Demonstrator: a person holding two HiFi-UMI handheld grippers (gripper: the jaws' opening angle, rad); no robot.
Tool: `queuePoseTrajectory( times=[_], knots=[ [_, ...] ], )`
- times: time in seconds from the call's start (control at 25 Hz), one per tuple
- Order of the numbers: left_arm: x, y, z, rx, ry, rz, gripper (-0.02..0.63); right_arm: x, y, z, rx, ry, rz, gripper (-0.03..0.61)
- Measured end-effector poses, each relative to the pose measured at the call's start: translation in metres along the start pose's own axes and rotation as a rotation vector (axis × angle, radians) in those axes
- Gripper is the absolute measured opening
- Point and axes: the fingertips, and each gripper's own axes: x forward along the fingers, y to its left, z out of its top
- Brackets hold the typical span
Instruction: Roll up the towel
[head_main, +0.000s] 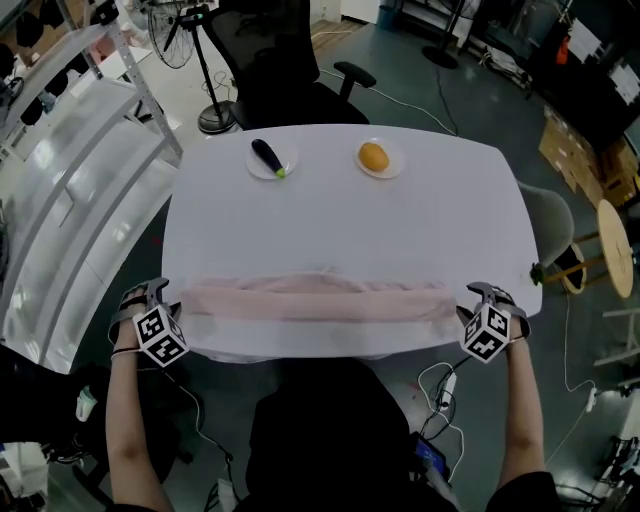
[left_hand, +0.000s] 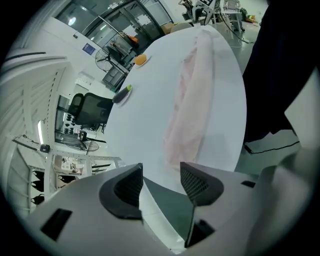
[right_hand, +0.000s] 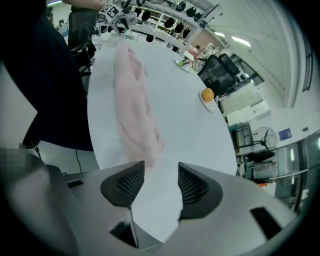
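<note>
Pale pink soft cloth towel (head_main: 315, 300), a long rumpled roll, lies left to right along the near edge of the white oval surface (head_main: 400, 230)
Head view: left hand-held gripper (head_main: 153, 300) and right hand-held gripper (head_main: 483, 298) flank its ends. Left gripper view: ribbed black jaws apart, empty, roll end just beyond. Right gripper view: jaws likewise parted, empty

Head view: from above the near edge, looking steeply down on the whole white bench (head_main: 340, 220). Left gripper view: close behind the left tongs (left_hand: 161, 175), low at one bench end, facing along the pink towel (left_hand: 192, 100). Right gripper view: behind the right tongs (right_hand: 161, 172) at the opposite end. All share towel and bench.
</note>
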Motion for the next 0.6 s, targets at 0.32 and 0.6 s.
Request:
queuePoseTrajectory(
  times=[0.32, 0.6],
  knots=[
    [-0.004, -0.062, 0.013, -0.01, -0.051, -0.073, 0.258, 0.008, 0.053, 0.02, -0.014, -0.042, 0.053, 0.221],
    [0.021, -0.068, 0.015, -0.044, -0.038, -0.052, 0.256, 0.033, 0.065, 0.021, 0.001, -0.014, 0.032, 0.19]
  ],
)
